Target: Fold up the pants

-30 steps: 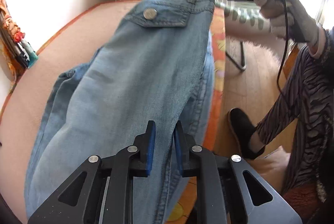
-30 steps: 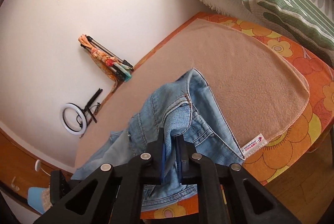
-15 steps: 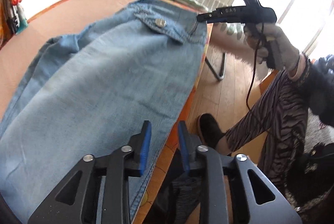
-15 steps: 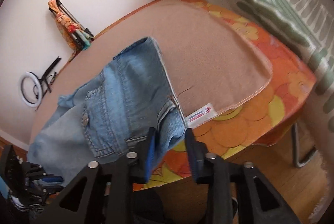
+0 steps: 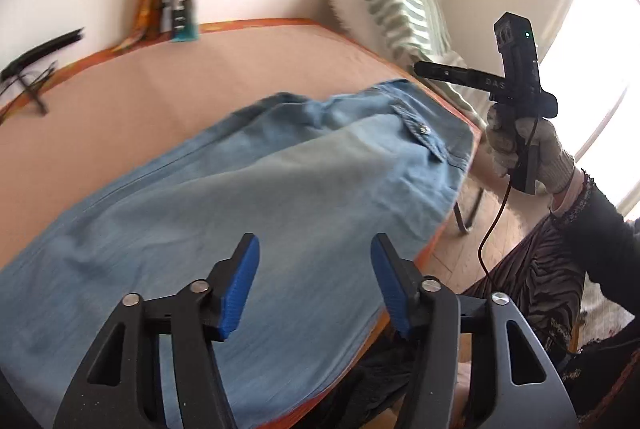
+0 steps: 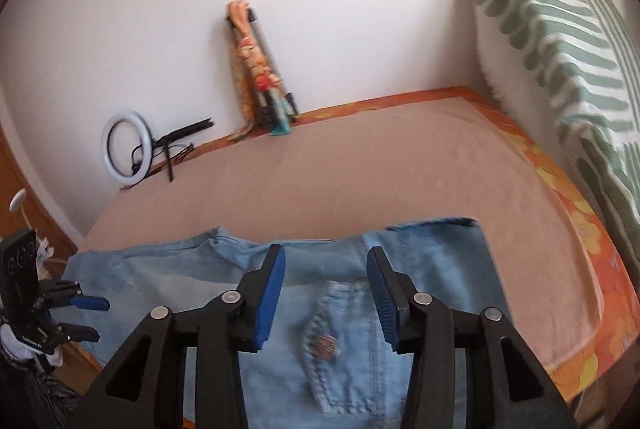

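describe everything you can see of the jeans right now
The jeans are light blue, soft-looking washed denim, lying flat along the near edge of the tan blanket, their edge about level with the bed's. A flapped back pocket with a metal button faces up near the waistband end. The cloth looks doubled, with mild wrinkles and a bunched ridge along the far side. Neither the left gripper nor the right gripper touches them; both have just been opening, nothing between the pads.

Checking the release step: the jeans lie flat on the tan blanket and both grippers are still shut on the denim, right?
Not quite. The jeans do lie on the tan blanket, but both wrist views show the left gripper and right gripper open, nothing pinched.
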A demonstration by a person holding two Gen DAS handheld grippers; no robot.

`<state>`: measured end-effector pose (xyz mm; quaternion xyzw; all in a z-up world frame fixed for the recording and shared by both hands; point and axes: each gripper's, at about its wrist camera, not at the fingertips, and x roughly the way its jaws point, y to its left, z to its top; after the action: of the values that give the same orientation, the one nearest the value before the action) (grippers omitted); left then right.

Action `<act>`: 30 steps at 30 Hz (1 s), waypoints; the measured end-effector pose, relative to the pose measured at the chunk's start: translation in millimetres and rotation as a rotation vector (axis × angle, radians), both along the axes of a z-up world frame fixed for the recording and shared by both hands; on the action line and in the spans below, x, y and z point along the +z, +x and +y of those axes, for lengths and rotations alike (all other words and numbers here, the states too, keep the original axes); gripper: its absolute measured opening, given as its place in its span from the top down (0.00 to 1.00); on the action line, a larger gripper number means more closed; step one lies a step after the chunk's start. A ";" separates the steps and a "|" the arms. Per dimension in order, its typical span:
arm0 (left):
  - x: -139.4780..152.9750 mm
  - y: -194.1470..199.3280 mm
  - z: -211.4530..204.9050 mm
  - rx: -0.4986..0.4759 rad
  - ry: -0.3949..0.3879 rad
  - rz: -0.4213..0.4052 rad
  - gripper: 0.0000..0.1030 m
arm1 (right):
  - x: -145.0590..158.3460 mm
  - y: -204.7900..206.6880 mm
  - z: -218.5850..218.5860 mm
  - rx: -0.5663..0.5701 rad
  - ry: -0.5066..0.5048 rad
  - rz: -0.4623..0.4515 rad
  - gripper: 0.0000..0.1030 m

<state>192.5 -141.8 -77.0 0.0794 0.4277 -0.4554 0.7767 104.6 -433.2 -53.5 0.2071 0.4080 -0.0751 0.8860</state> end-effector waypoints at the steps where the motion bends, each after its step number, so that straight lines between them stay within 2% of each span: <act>1: 2.1 2.5 10.3 0.025 -0.003 -0.002 0.40 | -1.1 15.1 9.5 0.062 -0.009 -0.004 0.34; 3: 4.3 7.8 31.4 0.084 -0.003 -0.016 0.37 | -6.3 45.4 27.7 0.173 -0.039 -0.002 0.28; 5: 6.5 15.3 57.6 0.149 -0.006 -0.028 0.35 | -17.9 71.1 42.8 0.228 -0.073 0.024 0.28; 10: 0.3 34.1 123.9 0.328 0.007 -0.038 0.34 | -53.0 113.4 64.7 0.347 -0.071 0.115 0.29; 14: -12.4 48.2 172.7 0.454 0.030 -0.024 0.34 | -71.8 129.0 88.3 0.430 -0.130 0.167 0.34; 18: -25.6 63.7 215.6 0.569 0.064 0.009 0.34 | -87.6 132.8 97.9 0.459 -0.185 0.226 0.45; 23: -39.5 74.1 244.8 0.639 0.104 0.028 0.34 | -93.2 137.1 97.6 0.463 -0.214 0.248 0.54; 25: -41.9 75.2 253.0 0.661 0.086 0.044 0.34 | -94.0 138.6 96.6 0.459 -0.212 0.254 0.67; 30: -42.7 74.7 261.0 0.694 0.074 0.054 0.34 | -90.7 140.9 88.0 0.430 -0.179 0.235 0.85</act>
<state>267.2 119.1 -119.7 -0.0547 0.4656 -0.1506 0.8704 245.5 -345.2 -144.2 0.0262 0.5343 0.0554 0.8431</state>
